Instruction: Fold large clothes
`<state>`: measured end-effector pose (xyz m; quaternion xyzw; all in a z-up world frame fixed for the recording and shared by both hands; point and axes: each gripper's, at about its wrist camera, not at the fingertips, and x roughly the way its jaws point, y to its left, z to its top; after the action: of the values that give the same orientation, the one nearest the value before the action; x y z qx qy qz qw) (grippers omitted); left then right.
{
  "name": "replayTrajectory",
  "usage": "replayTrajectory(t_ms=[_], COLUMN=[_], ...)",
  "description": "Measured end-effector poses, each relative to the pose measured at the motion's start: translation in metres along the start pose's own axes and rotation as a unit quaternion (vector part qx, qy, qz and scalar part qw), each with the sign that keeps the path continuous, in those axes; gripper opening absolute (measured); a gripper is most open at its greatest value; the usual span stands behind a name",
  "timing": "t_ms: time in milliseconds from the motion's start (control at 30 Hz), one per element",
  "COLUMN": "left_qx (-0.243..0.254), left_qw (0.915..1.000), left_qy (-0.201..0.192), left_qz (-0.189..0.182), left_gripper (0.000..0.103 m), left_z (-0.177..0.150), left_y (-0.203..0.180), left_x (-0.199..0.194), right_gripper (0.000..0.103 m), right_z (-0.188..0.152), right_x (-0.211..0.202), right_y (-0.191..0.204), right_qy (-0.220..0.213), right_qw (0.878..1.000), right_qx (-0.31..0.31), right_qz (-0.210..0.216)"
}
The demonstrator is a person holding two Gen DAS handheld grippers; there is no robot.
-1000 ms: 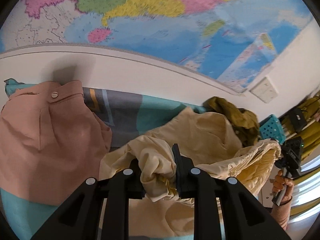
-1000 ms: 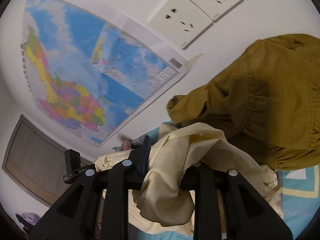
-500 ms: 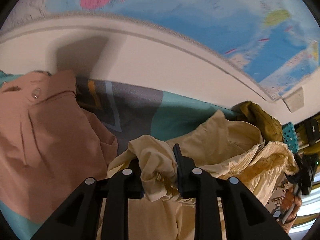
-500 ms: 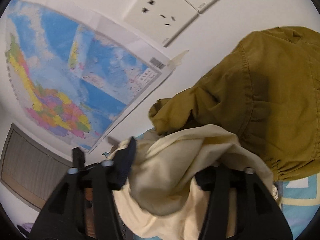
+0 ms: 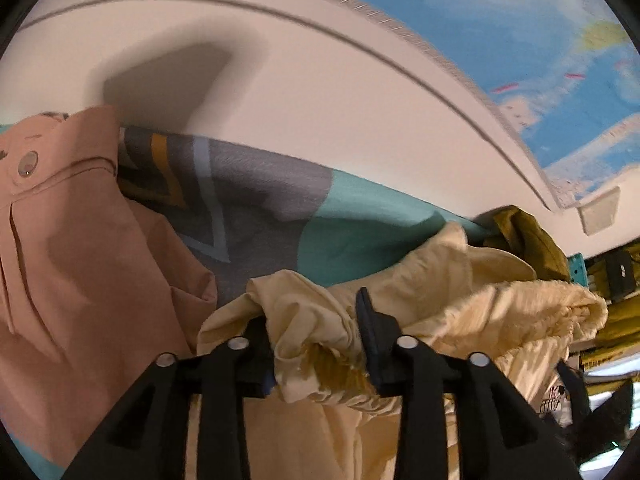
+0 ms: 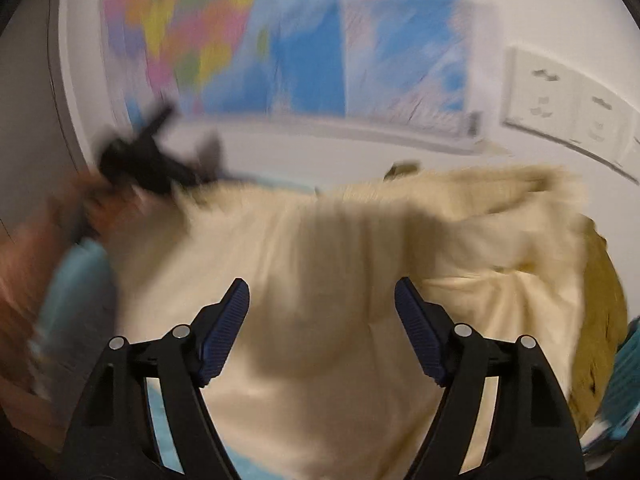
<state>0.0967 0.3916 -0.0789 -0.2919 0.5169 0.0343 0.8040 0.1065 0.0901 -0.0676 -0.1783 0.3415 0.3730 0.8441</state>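
1. Cream garment [image 5: 460,312] lies crumpled on the teal and grey bed sheet [image 5: 352,232], below the wall map [image 6: 320,40].
2. Left tool [image 5: 316,332] has a bunched fold of it between its jaws, which are opening.
3. Right tool [image 6: 322,312] hangs wide open above the cream garment, gripping nothing.
4. Pink garment [image 5: 80,260] lies left of it; olive garment [image 5: 532,240] right.
5. A teal basket [image 5: 576,268] peeks beyond the olive garment; contents unclear.
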Motion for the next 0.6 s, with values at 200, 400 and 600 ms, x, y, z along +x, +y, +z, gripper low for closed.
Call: replayTrajectory(t_ms=[200, 400, 600], left_qx=[0.038, 0.175, 0.219], left_qw=[0.9969, 0.9774, 0.9750], left_qy=[-0.056, -0.082, -0.020], left_qz=[-0.040, -0.086, -0.033], left_gripper=[0.067, 0.069, 0.067], left_z=[-0.022, -0.071, -0.090], left_y=[-0.015, -0.070, -0.085], left_x=[-0.044, -0.068, 0.009], right_gripper=[0.005, 0.001, 0.001], right_z=[0.008, 0.033, 0.031], right_x=[0.021, 0.019, 0.064], right_y=[-0.025, -0.029, -0.037], right_qy=[-0.022, -0.063, -0.024], right_qw=[0.999, 0.997, 0.997], right_qx=[0.045, 0.052, 0.065], right_qz=[0.003, -0.013, -0.019])
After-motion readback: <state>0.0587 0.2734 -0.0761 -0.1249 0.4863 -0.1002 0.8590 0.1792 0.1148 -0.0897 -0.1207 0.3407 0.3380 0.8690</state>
